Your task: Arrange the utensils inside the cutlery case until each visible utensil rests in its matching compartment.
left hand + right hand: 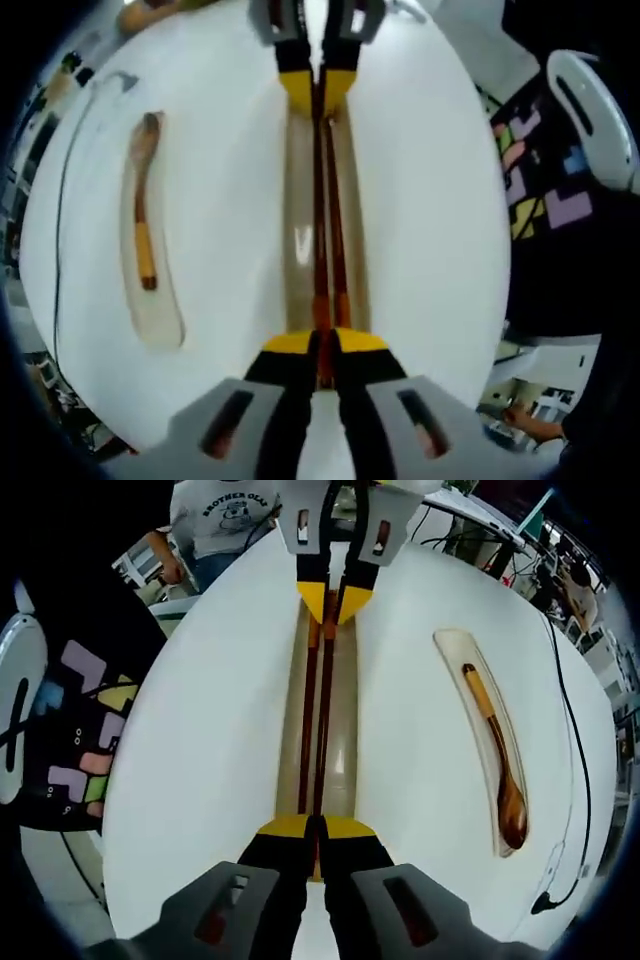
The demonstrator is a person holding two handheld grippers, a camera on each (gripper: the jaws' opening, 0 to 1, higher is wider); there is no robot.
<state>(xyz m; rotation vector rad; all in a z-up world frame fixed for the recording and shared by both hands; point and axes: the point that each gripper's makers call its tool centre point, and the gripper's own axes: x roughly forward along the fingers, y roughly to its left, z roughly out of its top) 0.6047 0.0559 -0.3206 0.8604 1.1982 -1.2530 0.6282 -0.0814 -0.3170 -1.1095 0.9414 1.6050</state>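
Observation:
A pair of dark red-brown chopsticks lies lengthwise in the long middle compartment of the white cutlery case. My left gripper is shut on one end of the pair; it comes in from the top of the right gripper view. My right gripper is shut on the opposite end, and shows at the top of the left gripper view. A wooden spoon rests in its own curved compartment to the side, apart from both grippers.
A thin black cable runs along the white surface beyond the spoon. A black cloth with coloured blocks lies on the opposite side, next to a white rounded object. A person in a grey shirt stands behind.

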